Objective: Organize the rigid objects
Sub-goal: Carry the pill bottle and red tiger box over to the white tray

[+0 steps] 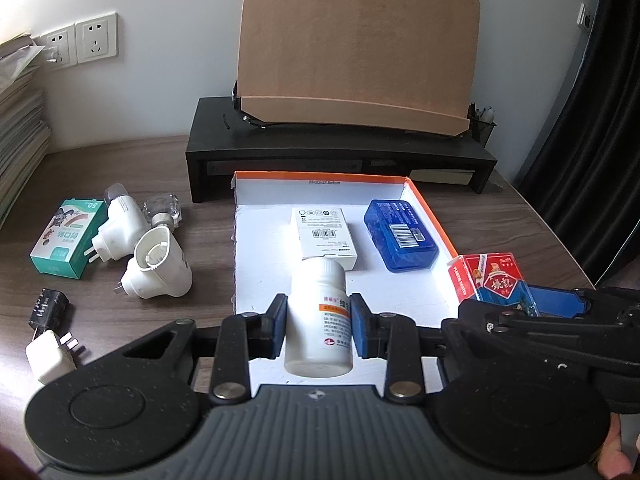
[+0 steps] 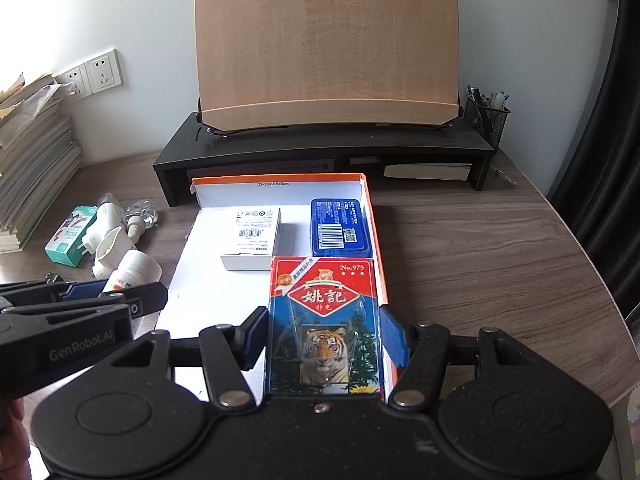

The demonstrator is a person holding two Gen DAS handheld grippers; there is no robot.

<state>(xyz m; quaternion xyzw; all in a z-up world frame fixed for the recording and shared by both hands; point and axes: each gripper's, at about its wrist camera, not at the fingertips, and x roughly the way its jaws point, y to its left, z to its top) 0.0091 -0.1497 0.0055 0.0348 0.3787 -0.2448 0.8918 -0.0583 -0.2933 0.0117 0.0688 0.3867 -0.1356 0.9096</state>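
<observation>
The left gripper (image 1: 319, 318) is clenched on a white pill bottle (image 1: 319, 320), held over the near end of the orange-rimmed white tray (image 1: 434, 216). The right gripper (image 2: 323, 336) grasps a tiger-printed card pack (image 2: 323, 320) above the tray's right side, near the blue case (image 2: 340, 227) and white box (image 2: 252, 236) lying inside.
</observation>
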